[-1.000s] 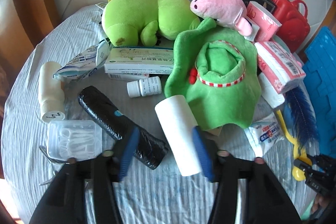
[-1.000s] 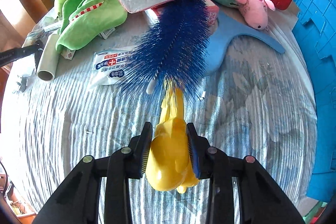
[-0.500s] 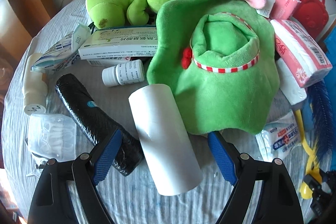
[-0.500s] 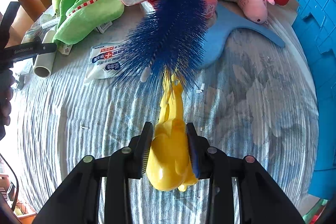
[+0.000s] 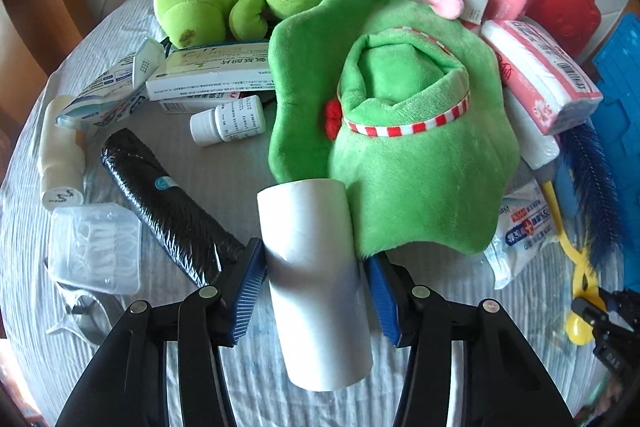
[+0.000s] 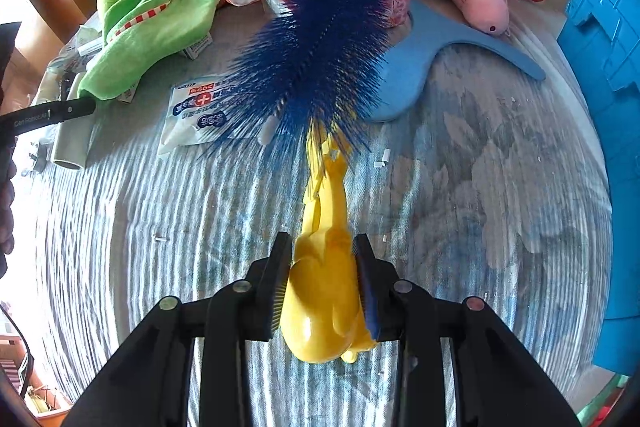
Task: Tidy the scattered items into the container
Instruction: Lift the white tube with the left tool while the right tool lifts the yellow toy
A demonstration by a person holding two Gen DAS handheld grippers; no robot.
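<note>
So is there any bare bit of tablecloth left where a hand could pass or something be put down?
Yes: the striped tablecloth is bare between the blue bristle brush with yellow handle, the flat blue paddle and the blue plastic crate, and left of the handle. It is crowded around the green plush hat and white paper roll.

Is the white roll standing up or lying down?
Lying down. The white roll rests on its side on the tablecloth, its round end facing the camera, between the left gripper fingers.
</note>
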